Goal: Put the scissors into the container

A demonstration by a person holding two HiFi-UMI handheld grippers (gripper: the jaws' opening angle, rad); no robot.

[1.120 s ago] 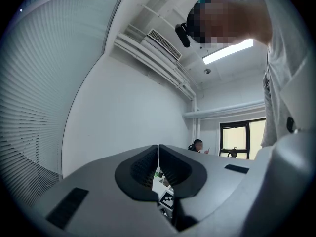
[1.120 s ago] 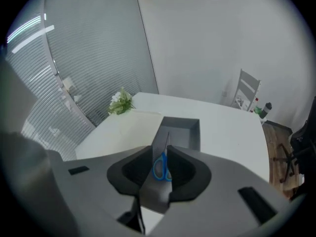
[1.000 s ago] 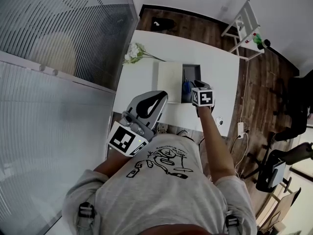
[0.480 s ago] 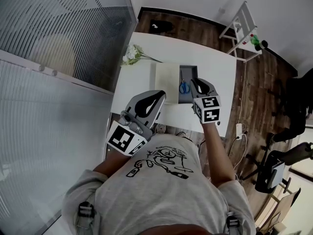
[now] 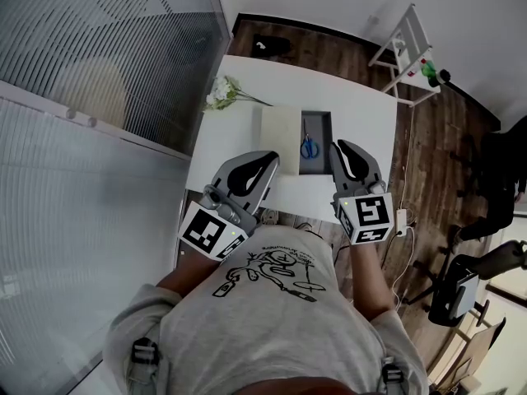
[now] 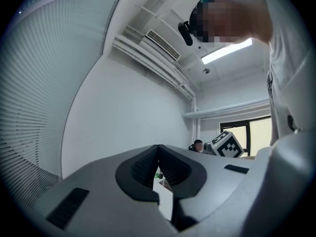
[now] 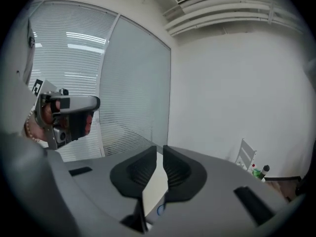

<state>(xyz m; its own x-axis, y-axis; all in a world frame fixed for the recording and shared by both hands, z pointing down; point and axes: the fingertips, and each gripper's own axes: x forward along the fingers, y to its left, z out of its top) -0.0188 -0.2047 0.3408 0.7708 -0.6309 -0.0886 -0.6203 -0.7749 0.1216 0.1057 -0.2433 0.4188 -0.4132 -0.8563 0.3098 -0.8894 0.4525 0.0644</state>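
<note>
Right gripper (image 7: 159, 152) withdrew, empty jaws closing; one scissors (image 5: 307, 142) in one container (image 5: 327, 126).

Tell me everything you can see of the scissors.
The scissors are small, with blue loop handles and thin pale blades. They look closed and lie flat inside the dark rectangular container on the white table, handles toward the person, blades pointing away. They rest on the container's floor; nothing else touches them. Finer detail is too small to tell.
</note>
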